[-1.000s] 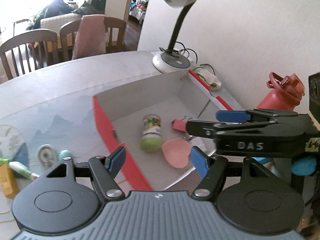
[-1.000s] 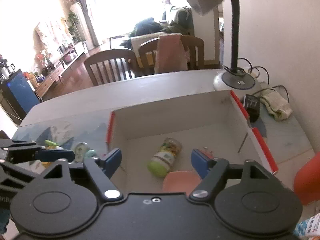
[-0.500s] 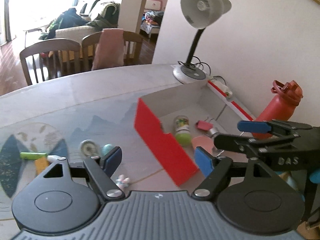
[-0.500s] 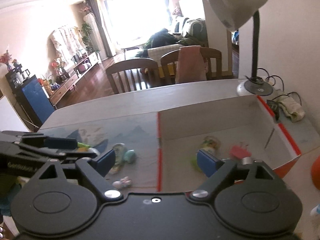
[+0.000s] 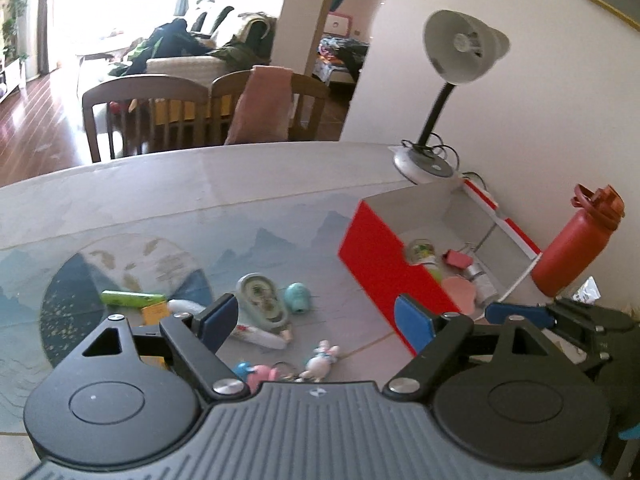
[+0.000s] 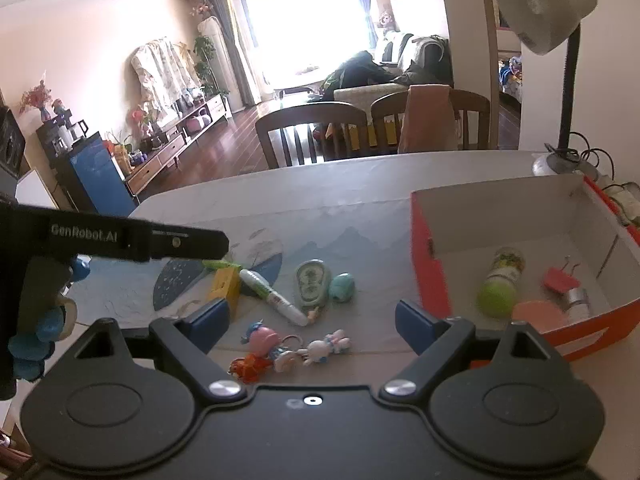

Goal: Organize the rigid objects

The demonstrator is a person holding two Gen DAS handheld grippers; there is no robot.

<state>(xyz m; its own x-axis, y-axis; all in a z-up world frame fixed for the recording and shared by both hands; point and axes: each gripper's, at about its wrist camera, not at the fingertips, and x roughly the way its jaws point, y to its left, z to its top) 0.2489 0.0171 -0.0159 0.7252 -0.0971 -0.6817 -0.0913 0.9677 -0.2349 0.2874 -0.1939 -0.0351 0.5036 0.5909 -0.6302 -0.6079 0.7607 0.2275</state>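
A living room with chairs (image 6: pixel 312 132) and a sofa is seen behind a pale table (image 6: pixel 280 196) with a landscape print. A red box (image 6: pixel 434 276) with a white inside is set on the table, just in front of a lamp (image 6: pixel 560 160). Inside the box a jar (image 6: pixel 500 284) with a green lid is laid on its side, with a red clip (image 6: pixel 558 280) and a pink dish (image 6: pixel 538 314) near it. Left of the box, on the bare table, a mint egg (image 6: pixel 342 287), an oval case (image 6: pixel 312 286), a marker (image 6: pixel 274 298) and a yellow block (image 6: pixel 224 284) are scattered; nearer the camera than these, a white bunny (image 6: pixel 326 347) and a pink figure (image 6: pixel 264 340) are laid. A red bottle (image 5: pixel 576 246) is stood right of the box. The left gripper (image 5: pixel 316 318) is held wide apart and empty above the loose items. The right gripper (image 6: pixel 312 316) is likewise spread wide, with nothing between its fingers (image 6: pixel 414 322)
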